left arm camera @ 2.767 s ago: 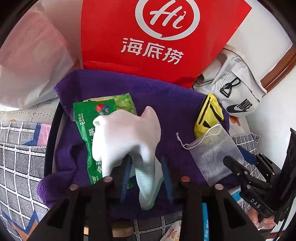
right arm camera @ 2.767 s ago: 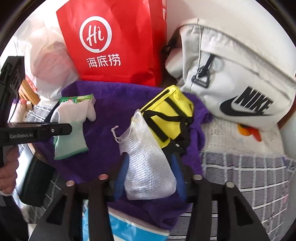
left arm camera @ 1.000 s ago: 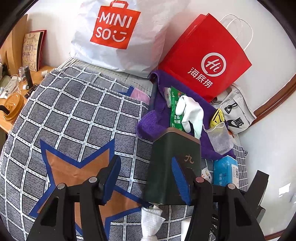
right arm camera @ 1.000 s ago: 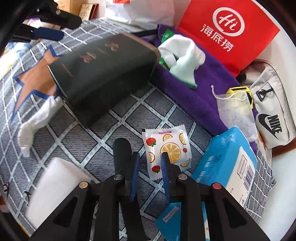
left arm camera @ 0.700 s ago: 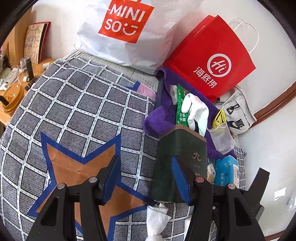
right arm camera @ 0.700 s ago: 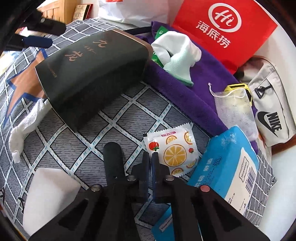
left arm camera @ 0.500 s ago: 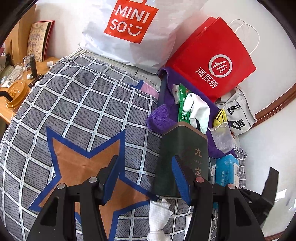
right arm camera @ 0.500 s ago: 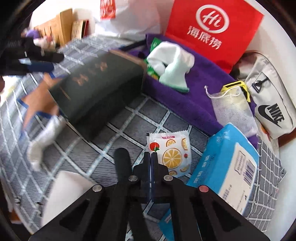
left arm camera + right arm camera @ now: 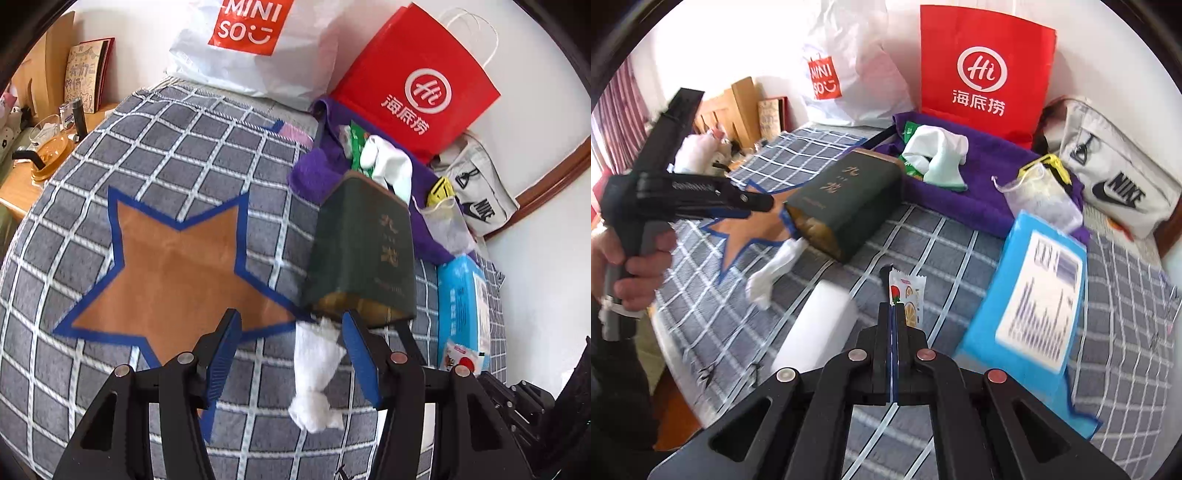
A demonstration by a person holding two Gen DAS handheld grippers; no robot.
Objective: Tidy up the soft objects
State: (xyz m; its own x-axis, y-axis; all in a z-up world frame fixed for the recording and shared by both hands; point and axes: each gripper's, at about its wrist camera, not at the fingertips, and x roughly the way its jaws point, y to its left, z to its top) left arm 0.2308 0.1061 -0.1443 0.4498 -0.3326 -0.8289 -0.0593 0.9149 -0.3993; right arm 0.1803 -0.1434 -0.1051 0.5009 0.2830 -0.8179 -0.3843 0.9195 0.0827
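Observation:
My right gripper (image 9: 893, 308) is shut on a small fruit-print sachet (image 9: 909, 295) and holds it lifted above the checked bedspread. My left gripper (image 9: 291, 332) is open and empty, hovering over a white sock (image 9: 316, 373) that lies at the mouth of a dark green box (image 9: 364, 251). The sock also shows in the right wrist view (image 9: 772, 271). On a purple towel (image 9: 967, 192) lie a white-and-mint sock (image 9: 938, 155), a green packet (image 9: 910, 133), a mesh drawstring pouch (image 9: 1041, 199) and a yellow pouch (image 9: 1056, 164).
A blue tissue pack (image 9: 1030, 306) and a white block (image 9: 816, 328) lie near my right gripper. A red paper bag (image 9: 986, 66), a white Miniso bag (image 9: 849, 77) and a grey Nike bag (image 9: 1119, 177) stand at the wall. A wooden side table (image 9: 22, 177) is beyond the bed's left edge.
My right gripper shut on the fruit-print sachet and lifted it off the bedspread. My left gripper drew back from the towel and came over the white sock by the green box.

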